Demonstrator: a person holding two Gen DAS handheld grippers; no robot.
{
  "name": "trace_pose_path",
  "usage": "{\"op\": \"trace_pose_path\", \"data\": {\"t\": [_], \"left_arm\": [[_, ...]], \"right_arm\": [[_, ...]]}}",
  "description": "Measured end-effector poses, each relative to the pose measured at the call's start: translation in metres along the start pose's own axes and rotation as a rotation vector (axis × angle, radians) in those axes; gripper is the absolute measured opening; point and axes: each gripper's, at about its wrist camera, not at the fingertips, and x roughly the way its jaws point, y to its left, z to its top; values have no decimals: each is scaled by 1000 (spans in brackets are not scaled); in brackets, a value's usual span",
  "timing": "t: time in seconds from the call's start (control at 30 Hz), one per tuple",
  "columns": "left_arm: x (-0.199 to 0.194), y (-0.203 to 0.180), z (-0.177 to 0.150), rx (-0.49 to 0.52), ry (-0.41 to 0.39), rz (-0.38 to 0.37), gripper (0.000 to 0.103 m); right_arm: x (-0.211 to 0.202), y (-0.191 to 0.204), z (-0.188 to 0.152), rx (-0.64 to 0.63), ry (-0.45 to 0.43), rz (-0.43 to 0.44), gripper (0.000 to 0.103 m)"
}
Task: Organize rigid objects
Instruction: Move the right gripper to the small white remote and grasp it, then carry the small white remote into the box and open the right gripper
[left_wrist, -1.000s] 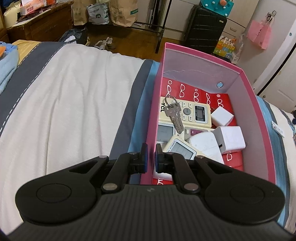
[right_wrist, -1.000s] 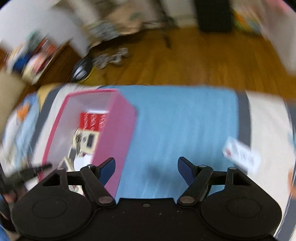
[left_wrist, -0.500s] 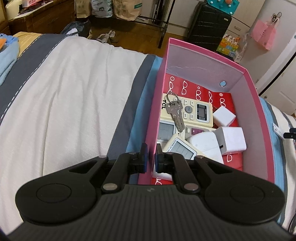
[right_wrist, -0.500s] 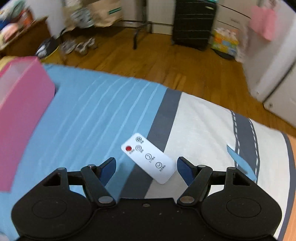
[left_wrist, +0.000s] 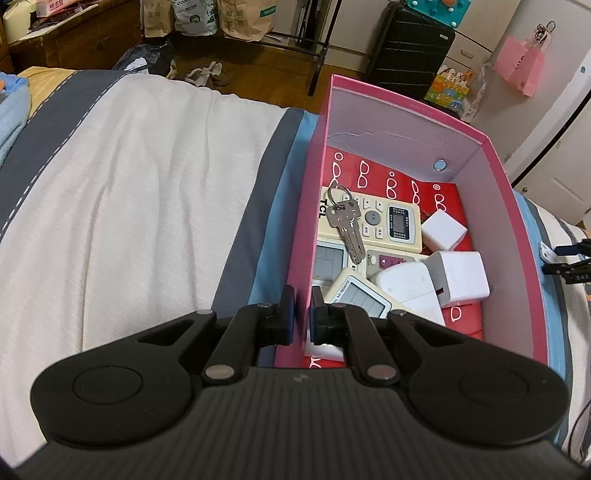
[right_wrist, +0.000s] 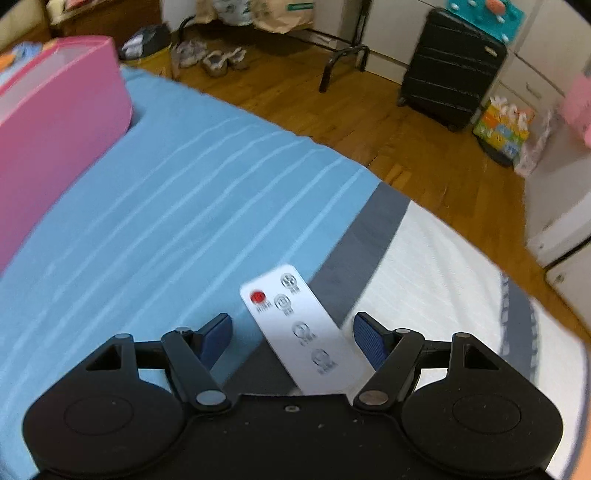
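Note:
A pink box (left_wrist: 517, 236) sits on the bed and holds remotes (left_wrist: 384, 221), keys (left_wrist: 347, 225) and white chargers (left_wrist: 461, 277). My left gripper (left_wrist: 300, 317) is shut on the box's near left wall. The box also shows at the left in the right wrist view (right_wrist: 55, 122). My right gripper (right_wrist: 291, 338) is open, low over the bed, with a flat white remote (right_wrist: 306, 332) with a red button lying between its fingers. The fingers are apart from the remote.
The bed cover is white (left_wrist: 129, 192), blue (right_wrist: 166, 229) and grey striped. Beyond the bed edge lie a wooden floor (right_wrist: 369, 122), shoes (right_wrist: 218, 55), a black suitcase (right_wrist: 450, 74), paper bags (left_wrist: 243, 18) and a metal rack leg (right_wrist: 340, 62).
My right gripper has swung away from the box to the white remote and come down, so the remote now lies between its open fingers. My left gripper keeps its hold on the box.

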Motion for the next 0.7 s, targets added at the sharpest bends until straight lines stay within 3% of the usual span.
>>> {"op": "trace_pose_path", "data": {"t": [0.1,0.17,0.23,0.33,0.47,0.53,0.6,0.7], "left_arm": [[0,3,1,-16,6,-20,7],[0,3,0,-12,4,-21,7],[-1,3,0,-14,5,-22,7],[0,3,0,-16,8,-23,7],[0,4,-1,-21,8,-30,7],[0,5,1,-28,9,-38,7],[0,5,0,-29,7,-41,7],[1,6,1,-27,5,-44,7]], "right_arm": [[0,-2,0,46,-11,-1,75],[-3,-4,1,143,-10,-6,55],[-8,-10,2,286,-21,54,48],[-11,-3,5,393,-12,66,45],[2,26,8,303,38,-8,50],[4,41,6,185,23,-57,55],[5,44,4,159,0,-70,54],[0,47,-4,169,-76,-61,45]]}}
